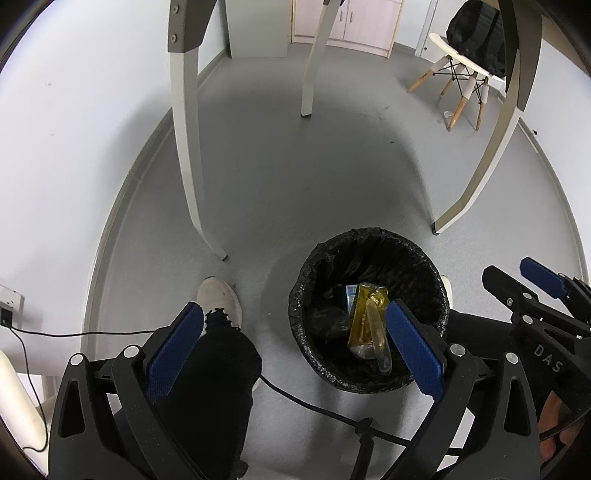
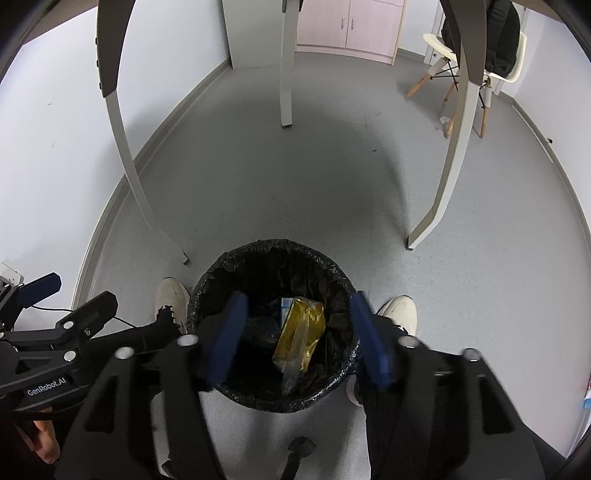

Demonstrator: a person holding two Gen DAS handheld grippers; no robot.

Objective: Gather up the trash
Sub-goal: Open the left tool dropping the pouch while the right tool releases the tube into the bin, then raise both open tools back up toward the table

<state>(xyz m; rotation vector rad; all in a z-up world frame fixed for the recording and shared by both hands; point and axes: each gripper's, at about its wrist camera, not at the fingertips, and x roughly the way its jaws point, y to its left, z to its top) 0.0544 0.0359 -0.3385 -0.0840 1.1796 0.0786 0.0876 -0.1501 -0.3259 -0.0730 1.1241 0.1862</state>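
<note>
Right tool [image 2: 297, 339] hangs directly over the bin [image 2: 273, 400], blue pads spread wide, nothing between them, pads motion-blurred. Left tool [image 1: 295, 345] sits off to the bin's left side, also spread and empty; its right pad overlaps the bin rim in the left wrist view, its left pad over a black trouser leg [image 1: 218, 373]. Trash is inside the black-lined bin: a yellow wrapper [image 2: 301, 334] with a clear plastic piece [image 1: 380, 347] lying across it, and a small blue-and-white carton [image 2: 285, 308] behind it, all resting on the liner bottom, touching neither tool. Bin stands on the grey floor [image 2: 295, 192] between the person's two white shoes, left shoe [image 2: 171, 301] and right shoe [image 2: 399, 310] just beside the rim. A black cable [image 1: 306, 406] runs across the floor near the bin. Further out: white curved worktop legs [image 2: 133, 166] around the bin, then a white chair [image 2: 476, 70] with wooden legs carrying a black backpack [image 1: 476, 33], and pale cabinet doors [image 2: 351, 26] against the far wall.
</note>
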